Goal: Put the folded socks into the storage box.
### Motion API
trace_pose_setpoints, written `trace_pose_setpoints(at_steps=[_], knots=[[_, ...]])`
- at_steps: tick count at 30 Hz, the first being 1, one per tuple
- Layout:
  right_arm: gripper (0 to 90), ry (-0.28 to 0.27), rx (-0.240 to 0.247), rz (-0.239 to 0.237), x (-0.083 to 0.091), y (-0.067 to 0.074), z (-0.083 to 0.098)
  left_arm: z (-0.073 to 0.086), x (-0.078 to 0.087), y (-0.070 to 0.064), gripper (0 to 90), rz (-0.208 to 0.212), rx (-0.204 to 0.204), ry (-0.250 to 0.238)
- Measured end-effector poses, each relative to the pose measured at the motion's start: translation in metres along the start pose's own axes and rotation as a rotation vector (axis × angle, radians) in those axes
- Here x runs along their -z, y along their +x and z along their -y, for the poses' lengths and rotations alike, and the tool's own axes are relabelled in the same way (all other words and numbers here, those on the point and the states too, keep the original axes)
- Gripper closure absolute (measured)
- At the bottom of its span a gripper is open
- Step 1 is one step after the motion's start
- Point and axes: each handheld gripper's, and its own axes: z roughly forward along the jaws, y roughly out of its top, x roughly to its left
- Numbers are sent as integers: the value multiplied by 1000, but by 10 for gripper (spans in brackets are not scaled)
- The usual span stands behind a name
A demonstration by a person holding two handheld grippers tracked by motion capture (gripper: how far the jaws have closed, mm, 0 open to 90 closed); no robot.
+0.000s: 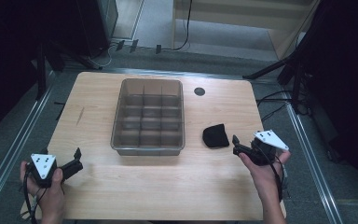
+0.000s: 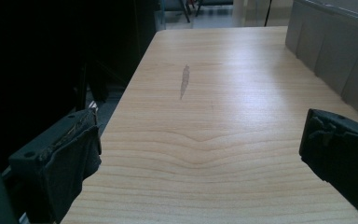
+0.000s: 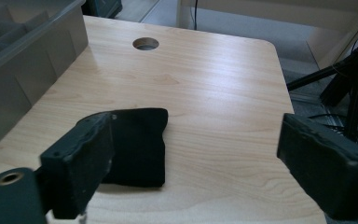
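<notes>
A black folded cloth [image 1: 215,136] lies on the wooden table [image 1: 102,186], just right of a grey divided bin [image 1: 148,116]. My right gripper [image 1: 236,145] is held open just right of the cloth, pointing at it. In the right gripper view the cloth [image 3: 142,144] sits low on the table, partly behind the left jaw, and the right gripper [image 3: 200,163] has its jaws wide apart with nothing between them. My left gripper [image 1: 76,160] stands open near the table's front left corner. In its own view the left gripper [image 2: 200,158] holds nothing, with bare wood ahead.
The bin's compartments look empty, and its wall [image 2: 335,51] stands to the right in the left gripper view. A round hole [image 1: 199,91] sits in the table at the back right. A grey streak [image 2: 185,80] marks the wood. Cables and stands surround the table.
</notes>
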Motion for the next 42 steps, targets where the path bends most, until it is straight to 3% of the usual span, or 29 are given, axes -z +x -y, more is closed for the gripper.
trace_pose_setpoints(at_steps=[7,8,9,10,11,14,17,18,20,21,26,33,42], knots=[[154,127,62,-36,-21,13,-20,0,0,0,0,-9,5,7],[184,199,85,-43,-29,18,-26,0,0,0,0,-10,8,10],[214,219,90,-40,-32,20,-28,0,-1,1,0,-10,15,12],[214,219,90,-40,-32,20,-28,0,-1,1,0,-10,15,12],[234,288,80,-61,-41,24,-34,0,-1,1,0,-8,19,14],[237,388,69,-78,-54,28,-39,0,-1,2,0,-8,22,15],[242,431,58,-84,-63,31,-42,-1,-1,2,0,-6,23,19],[283,468,45,-74,-71,34,-44,-1,-2,2,0,-6,26,19],[294,483,44,-63,-75,36,-45,-1,-2,3,0,-10,26,20],[304,520,39,-49,-84,40,-45,-1,-2,3,0,-10,25,21],[303,586,57,-50,-102,49,-43,-1,-2,4,0,-13,23,26],[293,695,4,-48,-121,52,-42,-1,-3,4,0,-6,16,30],[289,775,-21,-49,-135,55,-35,-1,-3,4,0,-7,12,32]])
